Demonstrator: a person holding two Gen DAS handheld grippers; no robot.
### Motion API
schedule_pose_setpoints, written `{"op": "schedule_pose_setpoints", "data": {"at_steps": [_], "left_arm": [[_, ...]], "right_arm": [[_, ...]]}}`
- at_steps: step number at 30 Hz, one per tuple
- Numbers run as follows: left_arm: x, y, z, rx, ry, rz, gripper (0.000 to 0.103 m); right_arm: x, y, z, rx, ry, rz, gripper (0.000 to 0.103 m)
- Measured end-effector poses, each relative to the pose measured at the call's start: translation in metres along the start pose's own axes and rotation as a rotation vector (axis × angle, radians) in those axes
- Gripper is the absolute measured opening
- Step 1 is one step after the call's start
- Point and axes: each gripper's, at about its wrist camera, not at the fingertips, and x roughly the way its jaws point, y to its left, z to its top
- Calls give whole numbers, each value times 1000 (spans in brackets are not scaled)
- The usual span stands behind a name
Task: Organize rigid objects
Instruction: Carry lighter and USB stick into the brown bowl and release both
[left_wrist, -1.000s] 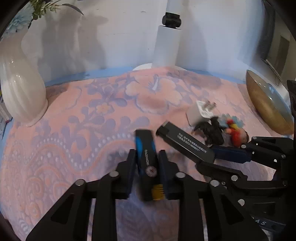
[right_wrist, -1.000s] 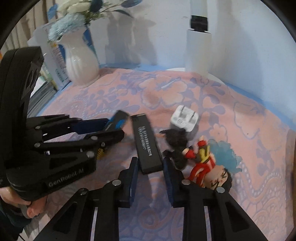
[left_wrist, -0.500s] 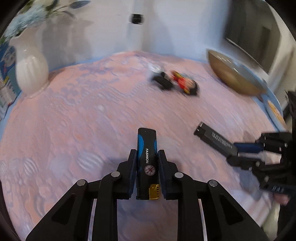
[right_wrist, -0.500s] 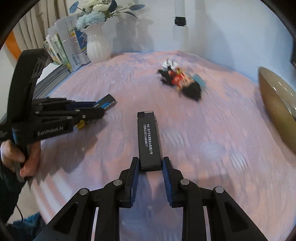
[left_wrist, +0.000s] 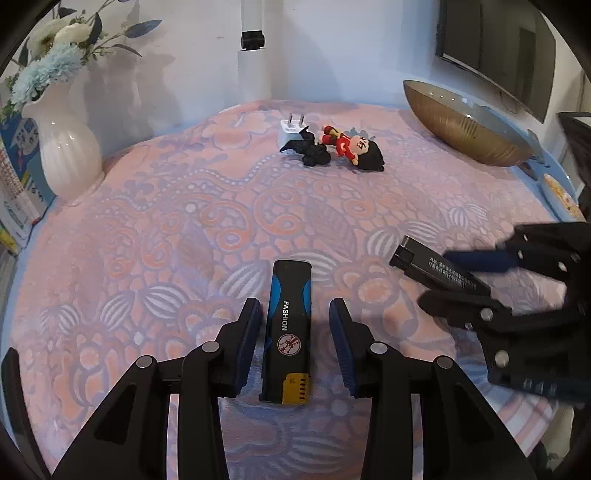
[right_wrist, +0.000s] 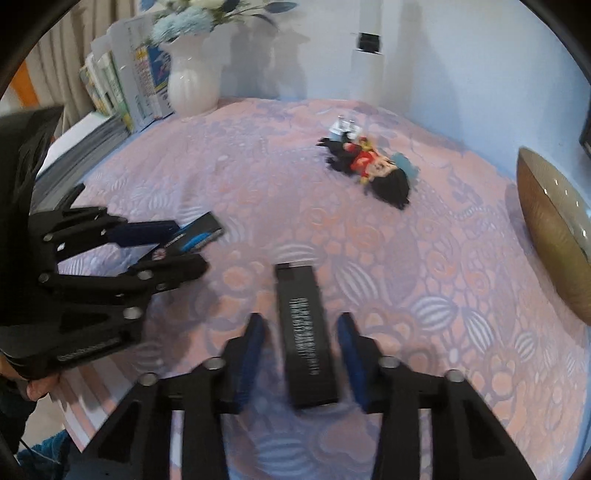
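The left hand-held gripper (left_wrist: 293, 336) stands released, its jaws spread on either side of the blue-and-black lighter (left_wrist: 289, 334), which lies flat on the patterned cloth (left_wrist: 166, 229) near the desk's front edge, touching neither pad. The right hand-held gripper (right_wrist: 301, 350) is likewise released, jaws apart around the black bar (right_wrist: 306, 334), also lying near the front edge, toward the right side. The right wrist view is smeared, so I cannot be sure the bar lies fully settled, though it appears to.

Both pieces look light, stiff and smooth-sided; plastic of that kind may slip between pads, so the long flat flanks near the middle seem the best place to take hold, not the ends. The cloth is soft and could ruck if anything is dragged; lifting is safer.

Toward the back edge sit a white plug (left_wrist: 291, 129), a small black object (left_wrist: 312, 153) and a doll in red (left_wrist: 351, 147), bunched and touching. Between them and the two front pieces the cloth offers wide open room. A white vase (left_wrist: 68, 144) stands at the back left corner, and a gold bowl (left_wrist: 465, 129) at the back right; both look breakable and deserve a wide berth. The front edge is close behind the grippers.
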Motion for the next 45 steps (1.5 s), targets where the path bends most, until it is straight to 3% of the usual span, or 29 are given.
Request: {"op": "schedule_pose_setpoints", "data": {"at_steps": [5,11,16,22,24,27,30,36,40,42,43,44,45], "left_arm": [[-5,-9,-4,24,-27,-4,20],[-33,-13,-2,-27,-133,-206,20],[-50,-30,29,-25,-195,-283,20],[-54,-77,95,75,-256,-312,20],[-50,-95,126,96,-282,-329,20],[-37,-120,168,93,-300,-361,20],[-17,-140,206,58,-286,-425,20],[28,-173,243,29,-218,-498,20],[50,-195,250,55,-183,-504,20],[57,-201,250,61,-170,-499,28],[60,-203,252,57,-159,-487,44],[61,-204,252,51,-158,-475,54],[60,-203,252,48,-168,-469,55]], "right_arm": [[-15,22,-21,-130,1,28,24],[-42,-21,-44,91,-37,238,24],[-76,-83,-47,256,-132,259,24],[-128,-147,-46,318,-230,102,24],[-145,-176,-43,356,-261,7,24],[-160,-231,-38,494,-287,-32,24],[-157,-290,-30,688,-271,12,24],[-142,-341,-11,793,-223,-155,24],[-122,-355,3,770,-177,-242,24],[-114,-359,9,755,-162,-277,24],[-112,-361,10,754,-162,-292,25],[-110,-362,10,756,-162,-300,28],[-109,-363,9,761,-159,-304,37]]}}
